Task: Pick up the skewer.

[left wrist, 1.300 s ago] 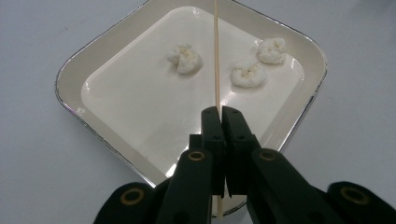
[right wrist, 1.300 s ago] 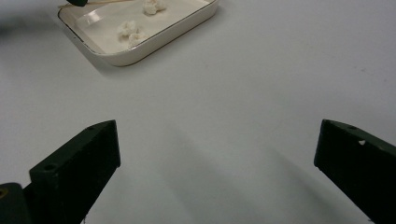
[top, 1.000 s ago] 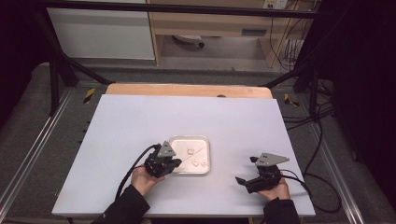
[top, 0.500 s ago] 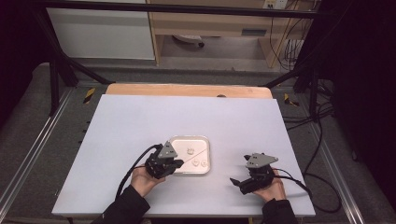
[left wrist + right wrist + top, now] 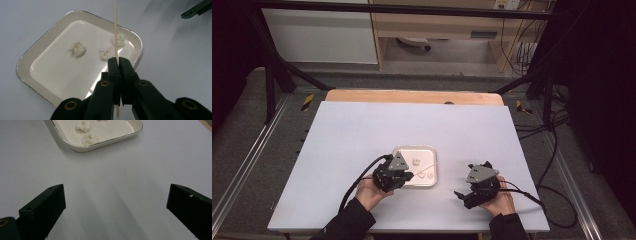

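We take the tray (image 5: 398,150) as our landmark on the table (image 5: 352,130). Beyond it and to its left we have bare tabletop, wide enough for either hand to pass. On its right, bare surface runs to the right gripper (image 5: 472,190), whose jaws stand wide apart over it. At the tray's near left corner the left gripper (image 5: 401,176) blocks our way, and its skewer (image 5: 115,27) slants across above the tray's right part, over two of the three white pieces (image 5: 77,49). The tray's raised rim is our only other obstacle.
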Action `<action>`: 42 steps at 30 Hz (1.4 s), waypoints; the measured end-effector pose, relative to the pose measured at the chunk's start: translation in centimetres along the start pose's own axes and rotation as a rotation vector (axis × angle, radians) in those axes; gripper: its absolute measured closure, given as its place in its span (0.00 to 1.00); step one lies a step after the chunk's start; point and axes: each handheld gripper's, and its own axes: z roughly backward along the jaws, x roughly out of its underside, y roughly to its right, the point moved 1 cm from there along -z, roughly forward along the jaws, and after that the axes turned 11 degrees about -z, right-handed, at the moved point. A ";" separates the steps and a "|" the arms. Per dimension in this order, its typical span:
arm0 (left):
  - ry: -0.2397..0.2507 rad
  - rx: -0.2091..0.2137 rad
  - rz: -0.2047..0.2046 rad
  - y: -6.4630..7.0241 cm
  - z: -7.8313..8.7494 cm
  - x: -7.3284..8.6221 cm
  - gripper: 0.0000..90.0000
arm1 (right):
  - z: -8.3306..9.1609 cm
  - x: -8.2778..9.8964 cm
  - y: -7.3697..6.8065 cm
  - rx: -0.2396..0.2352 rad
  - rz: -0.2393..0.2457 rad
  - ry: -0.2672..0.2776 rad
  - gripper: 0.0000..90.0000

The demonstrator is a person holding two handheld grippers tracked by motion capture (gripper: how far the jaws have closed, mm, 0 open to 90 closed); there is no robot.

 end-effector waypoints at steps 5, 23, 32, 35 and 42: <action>-0.010 0.010 -0.017 0.3 -0.3 -0.7 0.99 | -0.1 -0.5 -0.5 0.029 0.077 -0.001 0.06; -0.053 0.042 -0.067 1.0 -1.7 -2.5 0.99 | 0.2 -1.1 -1.7 0.116 0.259 -0.015 0.23; -0.070 0.064 -0.108 1.9 -2.7 -3.8 0.99 | 0.4 -1.2 -2.3 0.137 0.345 -0.019 0.33; -0.079 0.071 -0.125 2.3 -3.0 -4.3 0.99 | 0.4 -1.3 -2.4 0.154 0.387 -0.023 0.38; -0.083 0.084 -0.146 2.9 -3.6 -5.1 0.99 | 0.1 -1.3 -2.9 0.154 0.514 -0.050 0.52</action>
